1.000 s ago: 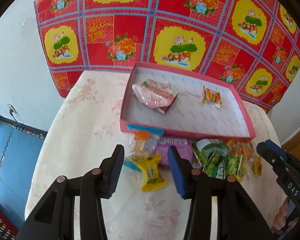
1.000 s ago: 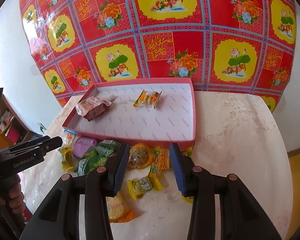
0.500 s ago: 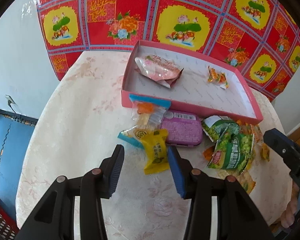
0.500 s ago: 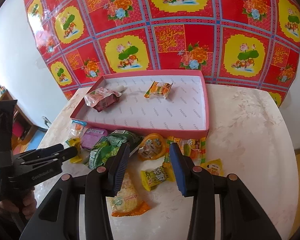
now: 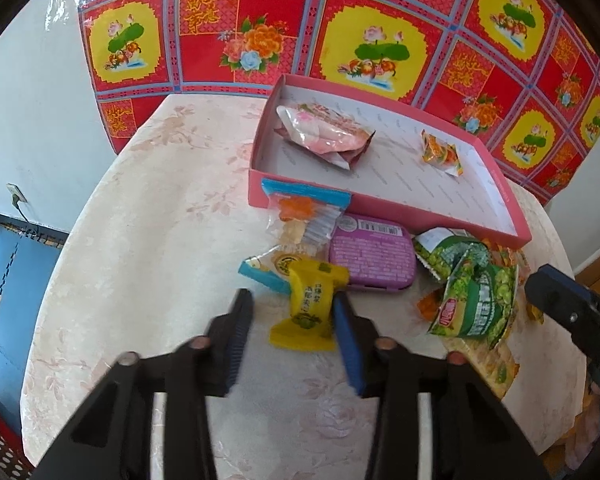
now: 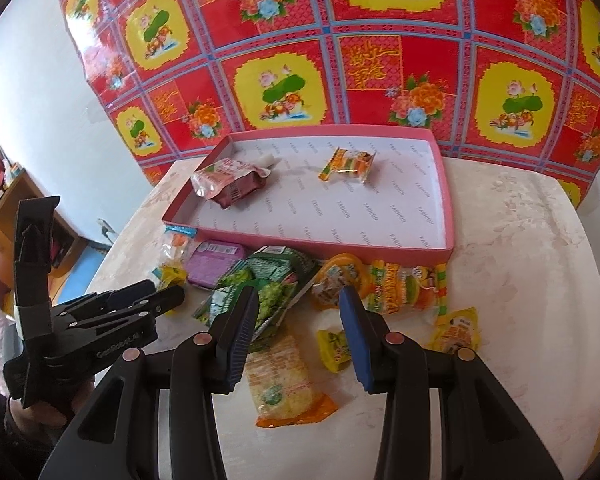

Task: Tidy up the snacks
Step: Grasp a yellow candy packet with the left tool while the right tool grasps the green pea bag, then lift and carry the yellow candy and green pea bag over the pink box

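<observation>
Though perhaps blurred, "FASHION"-printed tray [image 6: 380, 216]

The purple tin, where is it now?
In the left wrist view the purple tin lies on the table just before the pink tray, between the yellow candy and the green packet.

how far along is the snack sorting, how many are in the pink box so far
Early. Two snacks are in the pink box: a pink pouch and an orange candy. The left gripper is closing around the yellow packet. The purple tin, green bags and other packets are outside the box on the table.
</observation>
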A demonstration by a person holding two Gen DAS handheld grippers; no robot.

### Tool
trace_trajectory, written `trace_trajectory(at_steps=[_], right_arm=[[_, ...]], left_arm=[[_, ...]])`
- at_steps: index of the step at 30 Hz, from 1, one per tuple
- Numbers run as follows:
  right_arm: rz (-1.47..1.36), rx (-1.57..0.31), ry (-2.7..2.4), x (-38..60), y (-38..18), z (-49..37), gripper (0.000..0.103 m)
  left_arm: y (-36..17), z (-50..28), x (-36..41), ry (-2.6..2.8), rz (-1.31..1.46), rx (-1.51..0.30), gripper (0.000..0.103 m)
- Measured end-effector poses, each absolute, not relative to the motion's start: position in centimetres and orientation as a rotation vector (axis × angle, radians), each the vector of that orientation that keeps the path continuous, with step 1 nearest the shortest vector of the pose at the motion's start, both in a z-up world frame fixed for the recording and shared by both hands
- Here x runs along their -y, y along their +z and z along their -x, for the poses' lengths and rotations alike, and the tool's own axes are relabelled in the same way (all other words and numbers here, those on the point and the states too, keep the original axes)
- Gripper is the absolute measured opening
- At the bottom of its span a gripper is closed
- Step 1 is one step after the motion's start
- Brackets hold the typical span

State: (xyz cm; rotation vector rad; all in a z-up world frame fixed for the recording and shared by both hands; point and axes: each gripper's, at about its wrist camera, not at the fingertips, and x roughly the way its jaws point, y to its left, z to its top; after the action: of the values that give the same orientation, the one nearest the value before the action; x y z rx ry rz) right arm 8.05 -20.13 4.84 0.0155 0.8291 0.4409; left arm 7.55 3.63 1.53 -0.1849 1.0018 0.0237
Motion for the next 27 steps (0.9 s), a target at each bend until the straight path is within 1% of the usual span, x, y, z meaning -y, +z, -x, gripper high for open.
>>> trace_trajectory(at_steps=[1, 4, 6, 14, 27], right_arm=[[-0.011, -0.833, 0.444, 19.9, 4.8, -8.0, 0.043], [0.001, -0.845, 0.449, 19.2, 4.5, -8.0, 0.044], [0.002, -0.854, 0.458, 18.9, 4.4, -8.0, 0.049], [0.031, -0.879, 0.478, 16.9, 3.7, -8.1, 0.06], [0.077, -0.9, 0.436, 15.6, 2.6, -8.6, 0.06]], left_arm=[[1.6, -7.5, -3.7, 0.027, 0.183, -1.001, 0.029], [1.7, -7.3, -4.3, 0.016, 0.207, -0.999, 0.027], [1.8, -7.2, -4.5, 0.011, 0.218, -1.001, 0.026], [2.0, -6.7, -5.0, -0.003, 0.237, -0.993, 0.025], [2.0, -6.5, -5.2, -0.018, 0.246, -0.985, 0.025]])
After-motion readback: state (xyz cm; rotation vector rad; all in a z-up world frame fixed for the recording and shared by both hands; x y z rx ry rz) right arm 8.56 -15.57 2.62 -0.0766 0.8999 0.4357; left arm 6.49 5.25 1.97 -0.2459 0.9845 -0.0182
